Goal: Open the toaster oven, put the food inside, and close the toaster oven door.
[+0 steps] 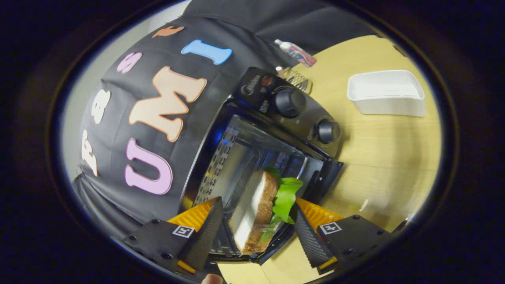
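Gripper view, read left to right. The booth's black cloth wall is hanging at the left, behind the toaster oven (272, 134). The oven is standing with its door (276, 236) dropped open, its perforated inner side wall and dark cavity showing. Two black knobs (290, 102) are sitting on its control panel. The gripper (256, 232) is pointing into the cavity, its fingers (205, 232) spread apart and standing clear of the food. The sandwich (252, 215), brown bread with green lettuce (286, 199) sticking out, is lying between the fingers at the oven's mouth, released. Beyond the oven, a small bottle (296, 52) is lying on the wooden table (386, 157). Farther right, a white rectangular tray (386, 94) is resting on the table, well apart from the oven.
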Demonstrator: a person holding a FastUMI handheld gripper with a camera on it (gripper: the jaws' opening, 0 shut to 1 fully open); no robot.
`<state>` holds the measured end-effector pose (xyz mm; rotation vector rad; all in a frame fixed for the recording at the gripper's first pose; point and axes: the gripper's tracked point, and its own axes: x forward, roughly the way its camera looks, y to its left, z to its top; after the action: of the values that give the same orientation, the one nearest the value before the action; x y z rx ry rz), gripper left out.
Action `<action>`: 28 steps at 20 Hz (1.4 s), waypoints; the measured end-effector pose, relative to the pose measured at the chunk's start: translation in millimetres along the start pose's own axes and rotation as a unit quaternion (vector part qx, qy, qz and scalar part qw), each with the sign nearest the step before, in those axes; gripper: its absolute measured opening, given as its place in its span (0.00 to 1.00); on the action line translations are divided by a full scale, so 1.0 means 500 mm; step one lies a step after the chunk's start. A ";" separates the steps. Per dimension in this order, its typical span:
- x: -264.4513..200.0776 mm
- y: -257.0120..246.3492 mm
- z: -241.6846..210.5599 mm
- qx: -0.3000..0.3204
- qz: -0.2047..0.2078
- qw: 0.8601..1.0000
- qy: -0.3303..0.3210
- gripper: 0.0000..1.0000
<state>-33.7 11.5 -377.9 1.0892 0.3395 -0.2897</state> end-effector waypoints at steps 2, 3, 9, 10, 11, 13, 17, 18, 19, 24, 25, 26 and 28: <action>0.000 -0.006 0.003 0.034 0.005 0.999 0.001 0.99; 0.003 -0.012 -0.003 0.045 0.004 0.999 0.005 0.99; -0.005 -0.021 -0.019 0.062 0.014 0.998 0.023 0.99; -0.010 -0.021 -0.022 0.065 0.017 0.997 0.027 0.99; -0.012 -0.026 -0.024 0.062 0.015 0.998 0.026 0.99; -0.022 -0.035 -0.033 0.051 0.011 0.998 0.029 0.99; -0.060 -0.035 -0.052 0.023 0.018 0.999 0.040 0.99; -0.076 -0.028 -0.054 0.011 0.025 0.999 0.040 0.99; -0.094 -0.020 -0.055 -0.009 0.032 0.999 0.039 0.99; -0.202 -0.003 -0.061 -0.180 0.034 0.982 0.050 0.99; -0.222 -0.006 -0.064 -0.220 0.030 0.974 0.054 0.99; -0.239 -0.012 -0.063 -0.264 0.022 0.963 0.056 0.99; -0.277 -0.030 -0.055 -0.354 0.001 0.934 0.050 0.99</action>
<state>-169.1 38.1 -345.2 0.3917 0.4856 -0.0918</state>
